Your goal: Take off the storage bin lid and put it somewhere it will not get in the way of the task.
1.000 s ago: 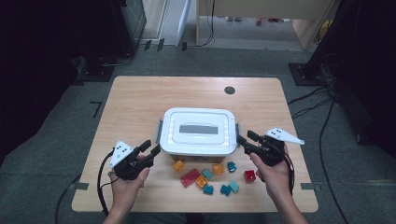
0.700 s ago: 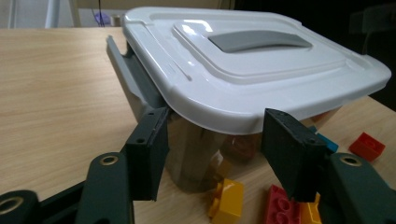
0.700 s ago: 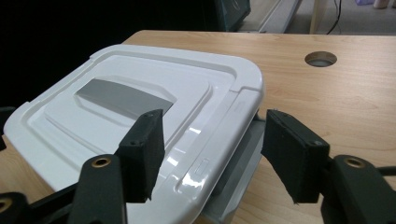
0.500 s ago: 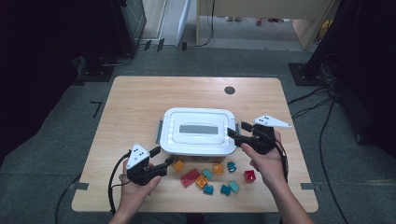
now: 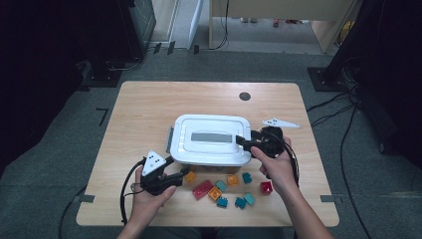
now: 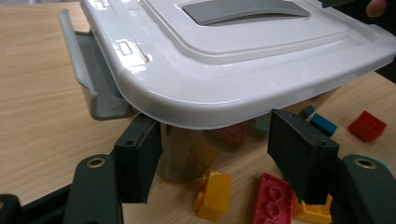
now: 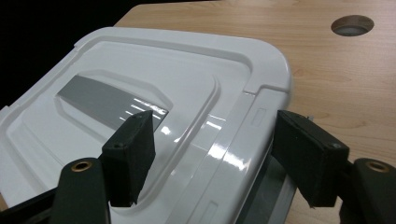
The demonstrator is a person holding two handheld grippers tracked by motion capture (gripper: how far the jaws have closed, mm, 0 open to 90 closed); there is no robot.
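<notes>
Both grippers' jaws have just been opening: right gripper [image 5: 247,143] straddles the white plastic lidded box [image 5: 209,139] mid-desk, left gripper [image 5: 180,175] gapes at its front-left corner, gripping nothing.

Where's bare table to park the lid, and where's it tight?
Free: the table left of the white box, and the strip behind it up to the round hole. Crowded: front edge, toy bricks between both hands.

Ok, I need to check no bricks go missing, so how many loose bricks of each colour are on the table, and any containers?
Orange bricks: 3
Red bricks: 2
Teal bricks: 5
White lidded box: 1
Total: 11 things, 10 of them bricks
</notes>
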